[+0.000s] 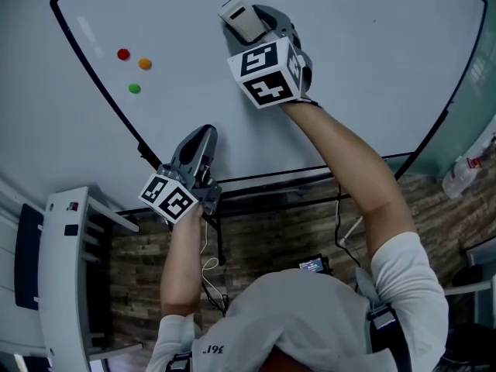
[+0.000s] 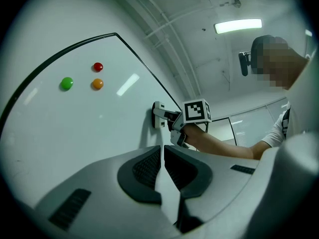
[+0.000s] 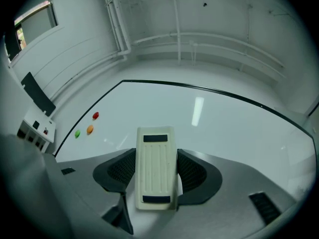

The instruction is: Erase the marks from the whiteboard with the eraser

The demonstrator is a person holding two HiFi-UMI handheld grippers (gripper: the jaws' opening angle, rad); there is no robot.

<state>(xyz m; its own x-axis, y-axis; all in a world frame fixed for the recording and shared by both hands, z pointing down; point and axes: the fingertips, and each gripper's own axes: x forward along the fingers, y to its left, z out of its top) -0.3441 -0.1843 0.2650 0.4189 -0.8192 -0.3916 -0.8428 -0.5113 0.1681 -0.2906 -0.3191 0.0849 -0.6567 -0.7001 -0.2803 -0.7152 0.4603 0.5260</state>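
One cream, ribbed eraser (image 3: 156, 156) with two dark end strips is clamped in the right gripper (image 3: 157, 177), against the whiteboard (image 1: 372, 60). The left gripper (image 2: 162, 164) is closed on nothing, near the board's lower edge.

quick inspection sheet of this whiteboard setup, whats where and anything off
surface: whiteboard, no marks seen in any view
job's things: eraser against the board, near its top edge
clutter: red magnet, orange magnet, green magnet clustered at the board's left
grippers: right gripper shut on the eraser; left gripper shut, empty, by the board's lower edge
cables: dark cable hanging below the board
surroundings: wood-pattern floor, white rack at left, plastic bottle at right
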